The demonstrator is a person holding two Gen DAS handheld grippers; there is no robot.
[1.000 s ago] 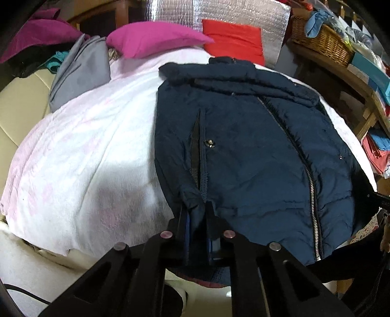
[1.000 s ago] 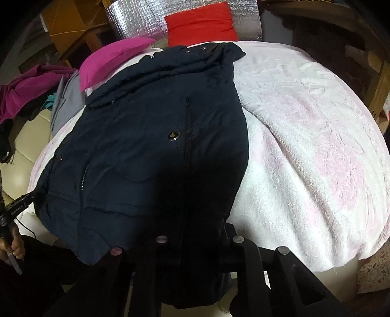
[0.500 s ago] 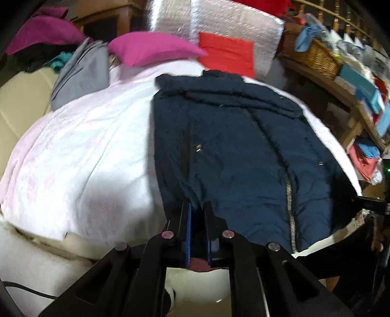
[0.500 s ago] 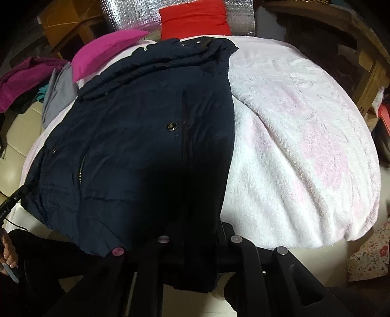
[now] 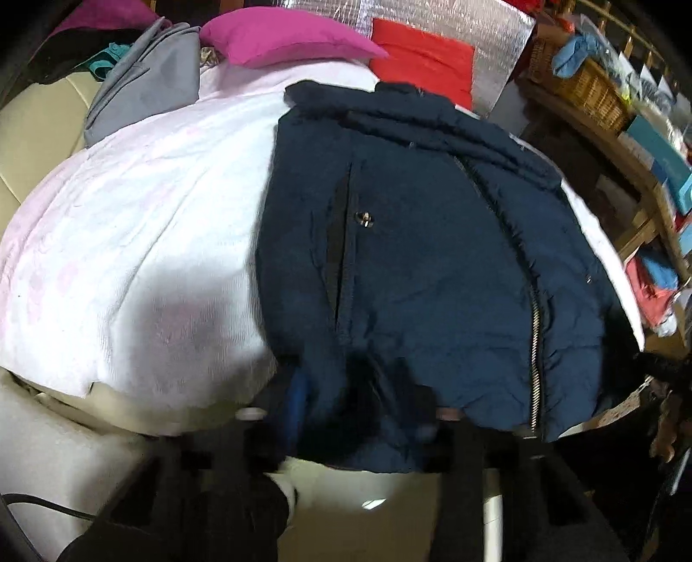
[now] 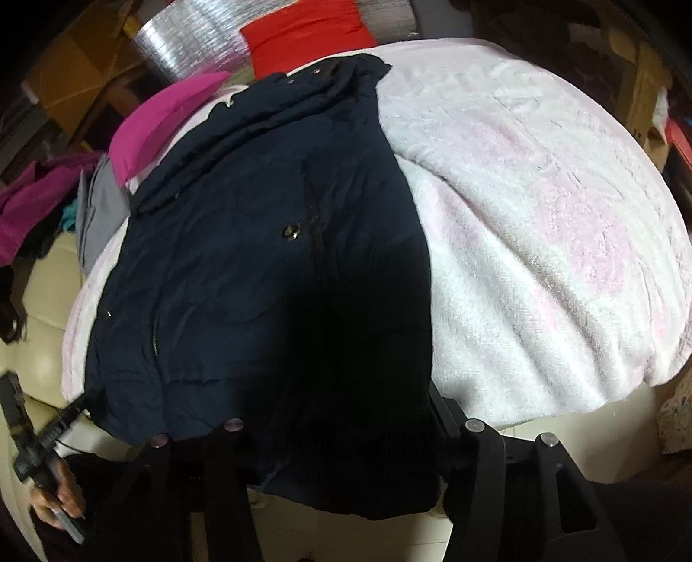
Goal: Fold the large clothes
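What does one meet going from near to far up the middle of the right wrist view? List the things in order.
Right tongs → navy jacket, its hem hanging over the bed's near edge → snap button → jacket collar → red cushion → silver foil panel.

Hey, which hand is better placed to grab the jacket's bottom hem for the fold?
Probably left. The left gripper stands open astride the hem of the navy jacket, one blue pad showing. The right gripper is open too, but its fingertips are buried under the hem.
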